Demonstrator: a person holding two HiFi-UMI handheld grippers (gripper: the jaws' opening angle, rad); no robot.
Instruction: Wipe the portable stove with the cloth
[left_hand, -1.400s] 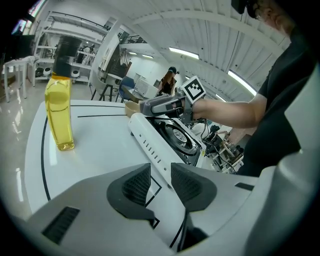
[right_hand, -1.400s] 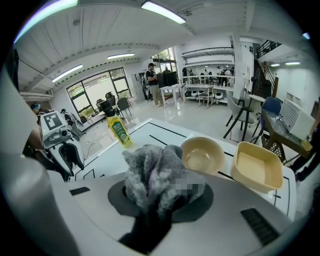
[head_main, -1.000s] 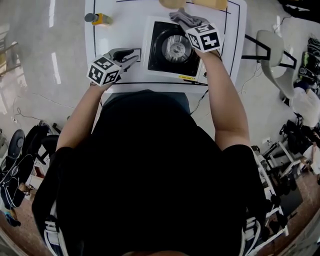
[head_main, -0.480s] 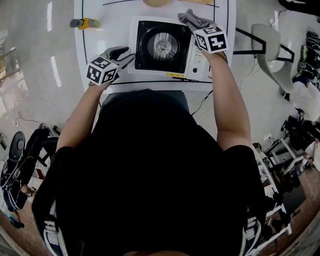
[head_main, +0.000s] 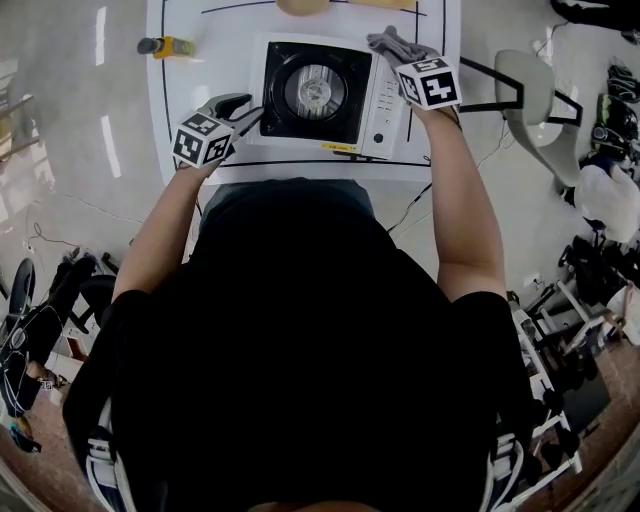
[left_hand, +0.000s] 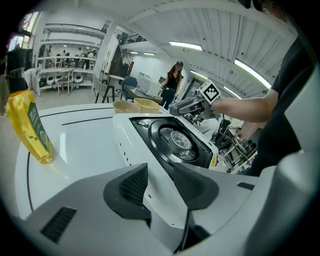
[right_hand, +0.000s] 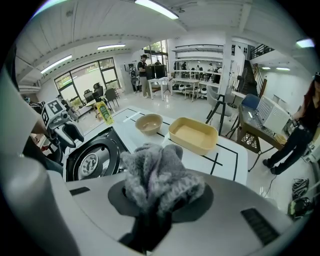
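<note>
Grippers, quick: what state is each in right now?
Left gripper: open, jaws have just been opening, the stove edge between them, not gripped.
Right gripper: shut on the cloth.

Floor: glossy grey floor with streaks of reflected light
Ceiling: white, long strip lights
Far wall: wide windows
Furniture: white table, pale chair beside it

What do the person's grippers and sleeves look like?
The left gripper and right gripper are pale grey plastic with dark textured pads. Each carries a white cube with black square markers. The sleeves are short and black.
</note>
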